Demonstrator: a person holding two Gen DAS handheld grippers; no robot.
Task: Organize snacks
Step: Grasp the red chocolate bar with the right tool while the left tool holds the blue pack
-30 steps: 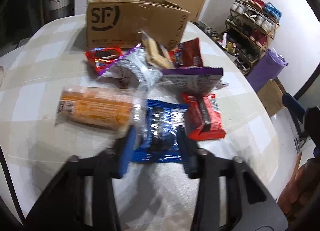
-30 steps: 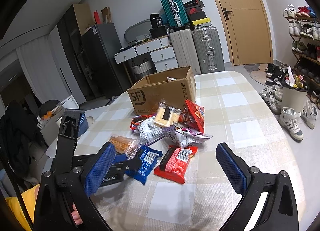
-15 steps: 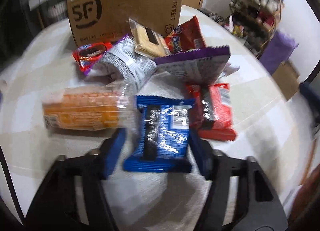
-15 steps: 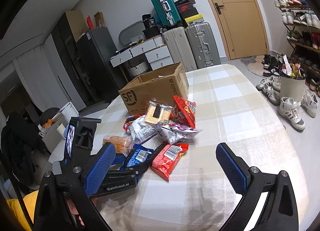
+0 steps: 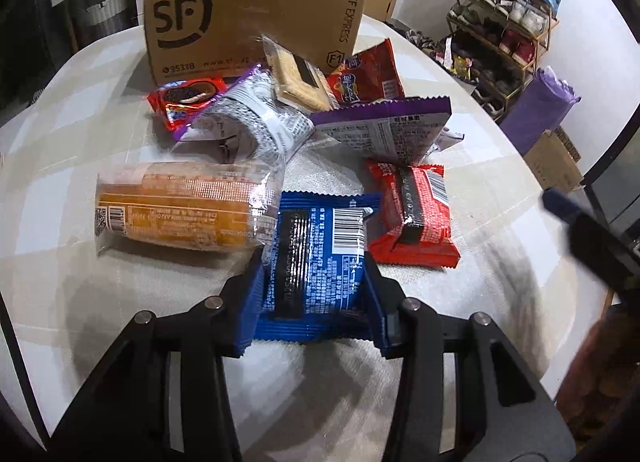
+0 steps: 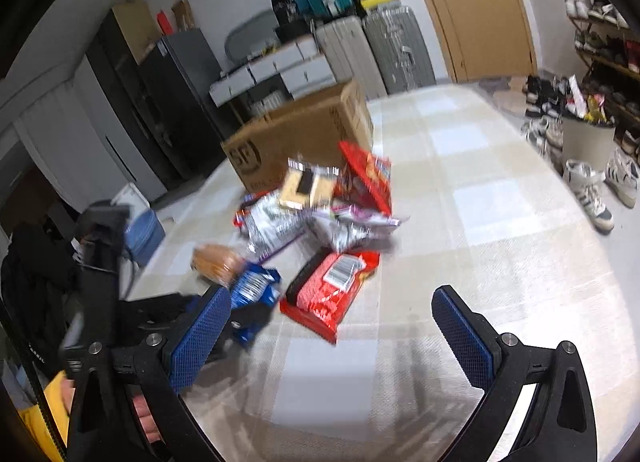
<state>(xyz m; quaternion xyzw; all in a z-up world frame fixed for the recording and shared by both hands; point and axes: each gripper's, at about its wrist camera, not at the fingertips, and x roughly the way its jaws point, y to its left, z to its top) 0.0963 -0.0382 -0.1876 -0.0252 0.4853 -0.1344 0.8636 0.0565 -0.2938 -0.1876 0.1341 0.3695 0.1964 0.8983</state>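
Your left claw (image 5: pixel 314 298) is closing on the blue snack packet (image 5: pixel 316 258), pads already hugging both edges; your right claw (image 6: pixel 332 338) hangs wide with nothing in it. I'd worry about the crinkly foil buckling and sliding out, or dragging the orange packet (image 5: pixel 180 210) that touches it. It lies flat on the worktop (image 5: pixel 500 262), barcode up, nearest you, cardboard box (image 5: pixel 248 22) behind the pile.

Shoe rack (image 5: pixel 508 18) against wall; suitcases (image 6: pixel 380 50) beside wooden door (image 6: pixel 468 10).
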